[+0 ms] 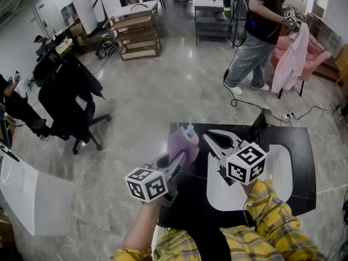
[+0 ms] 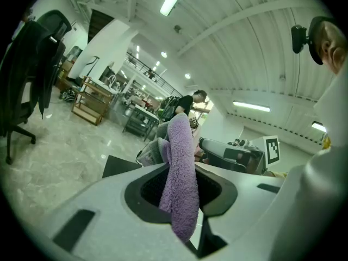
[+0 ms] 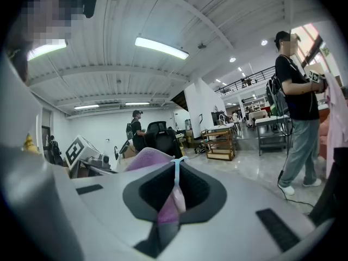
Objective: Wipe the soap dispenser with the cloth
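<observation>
Left gripper [image 2: 182, 192] clamped tight on purple cloth [image 2: 179, 156]. Right gripper [image 3: 175, 194] pinched almost closed on soap dispenser [image 1: 190, 135], held beside cloth above tabletop's [image 1: 302, 173] far left corner.

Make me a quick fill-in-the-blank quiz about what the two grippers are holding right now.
1. The left gripper clamps a ___ cloth.
2. The right gripper holds the soap dispenser, whose pump top is light ___.
3. The tabletop under them is mostly ___.

Missing words: purple; blue; black.

purple cloth [image 1: 177, 148], pink dispenser [image 1: 192, 140], yellow plaid sleeve [image 1: 272, 211]
</observation>
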The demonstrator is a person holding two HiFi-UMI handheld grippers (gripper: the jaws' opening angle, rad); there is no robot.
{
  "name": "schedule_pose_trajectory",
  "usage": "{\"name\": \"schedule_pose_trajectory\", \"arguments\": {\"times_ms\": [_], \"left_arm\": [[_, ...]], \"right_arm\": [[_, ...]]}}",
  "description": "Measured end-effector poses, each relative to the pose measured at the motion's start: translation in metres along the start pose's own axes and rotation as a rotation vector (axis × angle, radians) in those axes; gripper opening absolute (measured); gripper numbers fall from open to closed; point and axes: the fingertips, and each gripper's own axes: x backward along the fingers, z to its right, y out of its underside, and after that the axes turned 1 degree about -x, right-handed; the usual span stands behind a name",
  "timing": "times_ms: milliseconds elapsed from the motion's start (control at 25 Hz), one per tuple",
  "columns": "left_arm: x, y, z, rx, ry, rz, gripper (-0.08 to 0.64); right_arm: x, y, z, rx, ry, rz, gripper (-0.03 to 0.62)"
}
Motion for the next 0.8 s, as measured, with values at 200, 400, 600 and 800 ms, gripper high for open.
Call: {"name": "schedule_pose_trajectory", "arguments": {"times_ms": [200, 400, 600, 800], "left_arm": [[-0.001, 0.005, -0.006, 0.0, -0.006, -0.023, 0.075], [-0.002, 0.002, -0.007, 0.018, 0.005, -0.005, 0.075], [-0.009, 0.0, 0.0, 0.042, 0.057, -0.006, 0.076], [-0.017, 0.002, -0.004, 0.051, 0.076, -0.041, 0.077]], "right_arm": [[-0.015, 0.015, 0.01, -0.018, 0.003, -0.013, 0.008], [-0.026, 0.03, 0.018, -0.033, 0.022, -0.036, 0.008], [-0.035, 0.036, 0.031, -0.048, 0.044, -0.028, 0.008], [-0.048, 0.038, 0.035, -0.083, 0.024, -0.024, 0.008]]}}
